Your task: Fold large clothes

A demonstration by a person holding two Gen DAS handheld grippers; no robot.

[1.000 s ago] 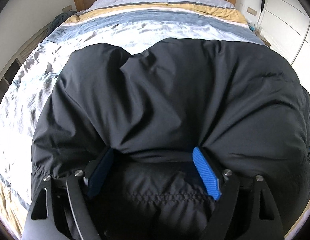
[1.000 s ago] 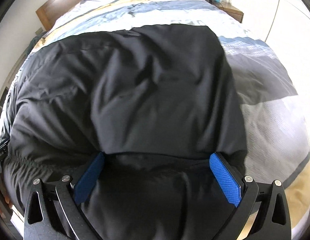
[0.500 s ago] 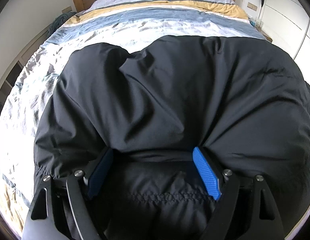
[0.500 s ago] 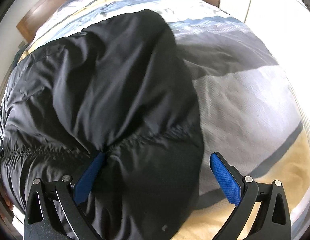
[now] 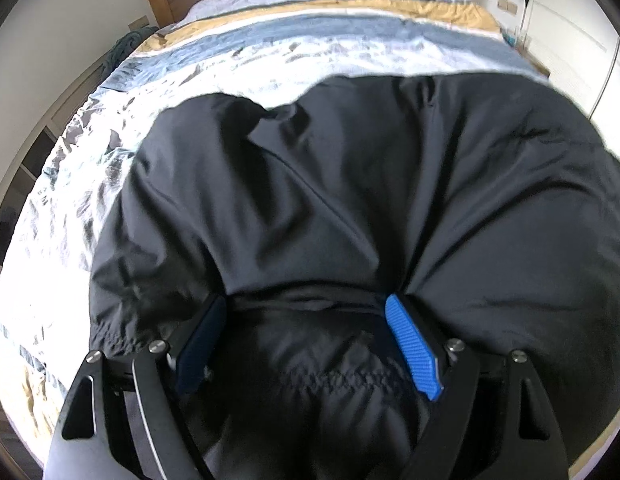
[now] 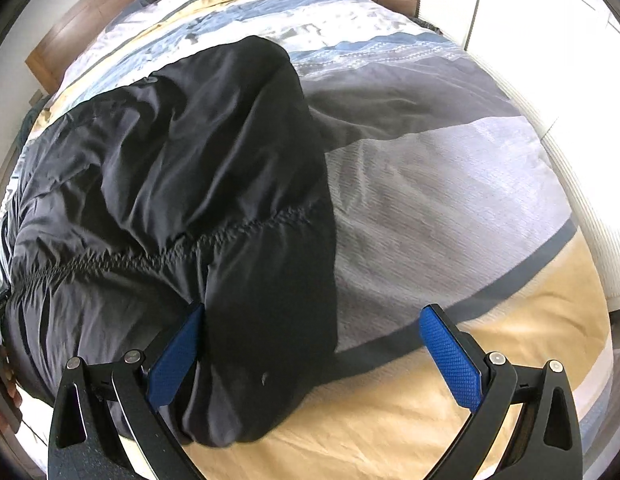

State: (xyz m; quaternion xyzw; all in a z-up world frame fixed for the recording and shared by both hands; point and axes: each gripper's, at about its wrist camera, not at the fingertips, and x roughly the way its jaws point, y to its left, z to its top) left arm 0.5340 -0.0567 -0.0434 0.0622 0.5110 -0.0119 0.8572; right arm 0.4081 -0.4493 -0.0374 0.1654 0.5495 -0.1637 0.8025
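Both tools are spread: left tool (image 5: 305,344) under the black jacket (image 5: 350,200), right tool (image 6: 314,356) at its hem on the bed (image 6: 450,208); next, pinch the hem to fold it.

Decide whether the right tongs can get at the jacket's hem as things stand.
Probably yes. The right tongs stand open over the jacket, whose hem lies between the fingers on the bed, with nothing in the way.
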